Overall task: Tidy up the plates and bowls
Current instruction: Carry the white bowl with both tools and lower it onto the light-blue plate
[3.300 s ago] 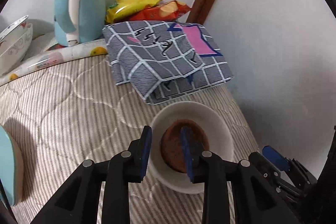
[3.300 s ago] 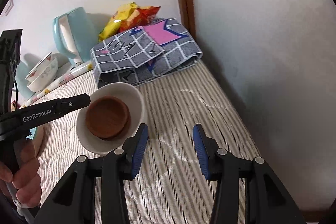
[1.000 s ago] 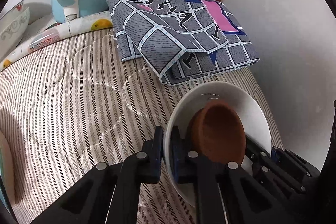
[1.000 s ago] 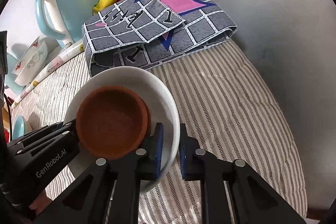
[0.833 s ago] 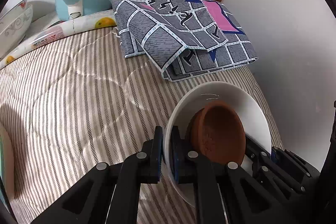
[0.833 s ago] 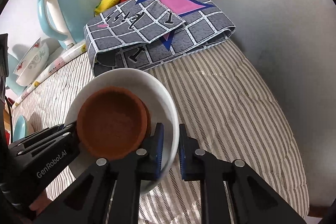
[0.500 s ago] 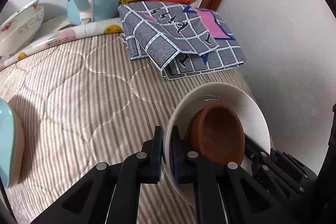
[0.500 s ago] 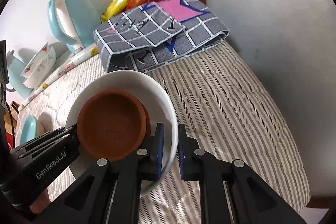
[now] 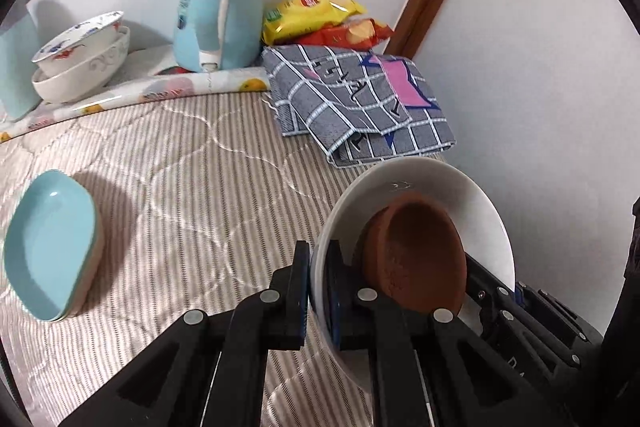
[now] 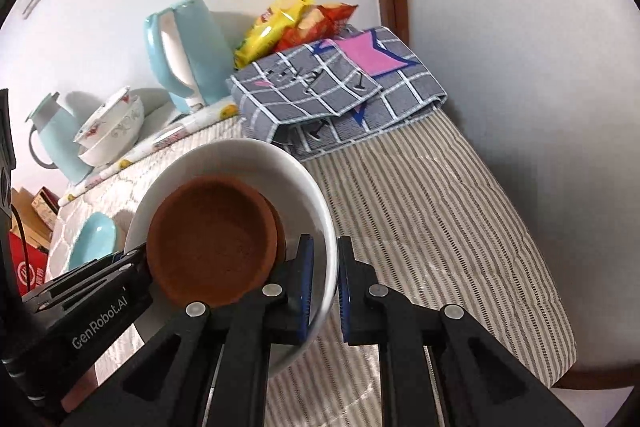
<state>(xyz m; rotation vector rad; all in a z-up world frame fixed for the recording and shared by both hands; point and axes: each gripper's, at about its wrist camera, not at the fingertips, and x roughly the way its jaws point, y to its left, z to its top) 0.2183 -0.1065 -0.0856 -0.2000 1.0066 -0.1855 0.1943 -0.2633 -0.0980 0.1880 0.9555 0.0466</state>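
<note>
A white bowl [image 9: 432, 187] with a brown bowl [image 9: 416, 259] nested inside is held above the striped bed cover. My left gripper [image 9: 318, 283] is shut on its left rim. My right gripper [image 10: 323, 279] is shut on its right rim; the white bowl [image 10: 240, 159] and brown bowl [image 10: 212, 243] show there too. A light blue dish stack [image 9: 48, 247] lies at the left, also seen in the right wrist view [image 10: 90, 239]. Two stacked patterned bowls [image 9: 80, 63] stand at the back left, also in the right wrist view [image 10: 112, 131].
A light blue kettle [image 9: 220, 7] stands at the back beside snack bags [image 9: 320, 19]. A folded grey checked cloth [image 9: 360, 99] lies at the back right by the wall. A light blue jug [image 10: 52, 139] stands far left. The bed edge [image 10: 552, 307] runs along the right.
Both grippers closed on the white bowl's rim and lifted it with the brown bowl inside. The views have pulled back and up, so the blue dish and patterned bowls now show.
</note>
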